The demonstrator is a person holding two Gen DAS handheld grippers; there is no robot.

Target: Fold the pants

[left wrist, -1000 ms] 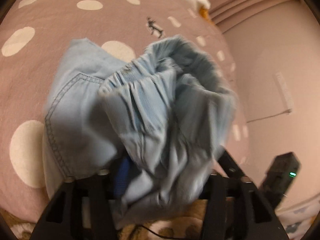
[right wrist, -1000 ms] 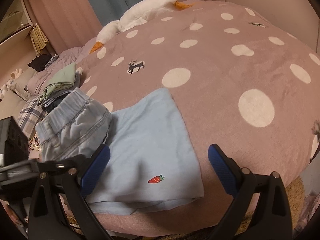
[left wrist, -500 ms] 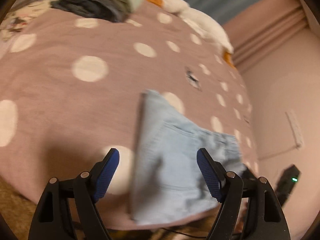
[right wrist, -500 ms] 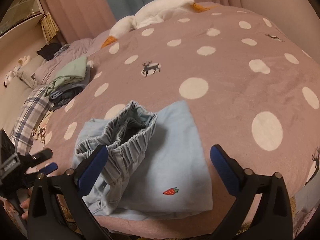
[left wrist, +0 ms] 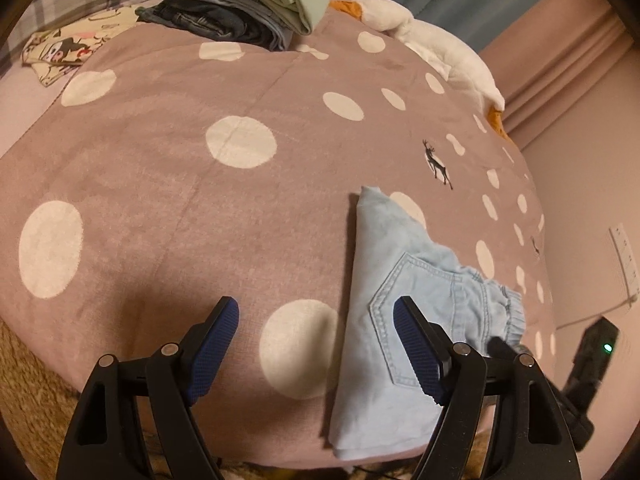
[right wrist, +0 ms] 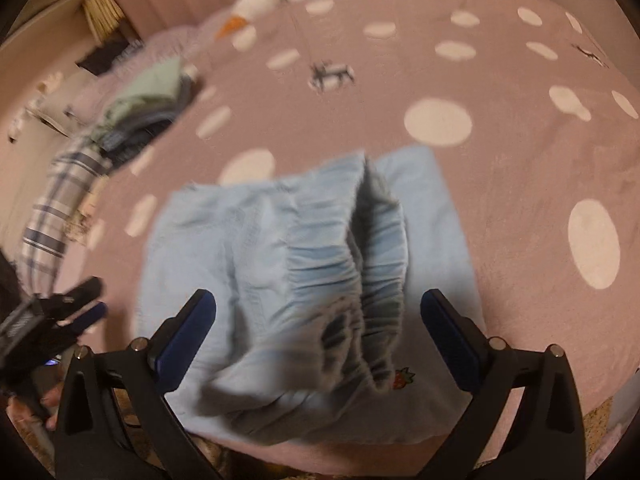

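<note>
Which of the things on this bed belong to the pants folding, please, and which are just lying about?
Part of the job:
- light blue pants
- left gripper, open
- right gripper, open

Just lying about:
- stack of folded clothes
- white goose plush
- plaid fabric
- polka-dot blanket, the work surface

Pants [left wrist: 404,304] on blanket [left wrist: 168,184]; clothes stack [left wrist: 244,4] behind.

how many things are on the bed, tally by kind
light blue pants: 1
pile of folded clothes: 1
white plush goose: 1
patterned cloth: 1
total: 4, all resting on the dotted blanket
</note>
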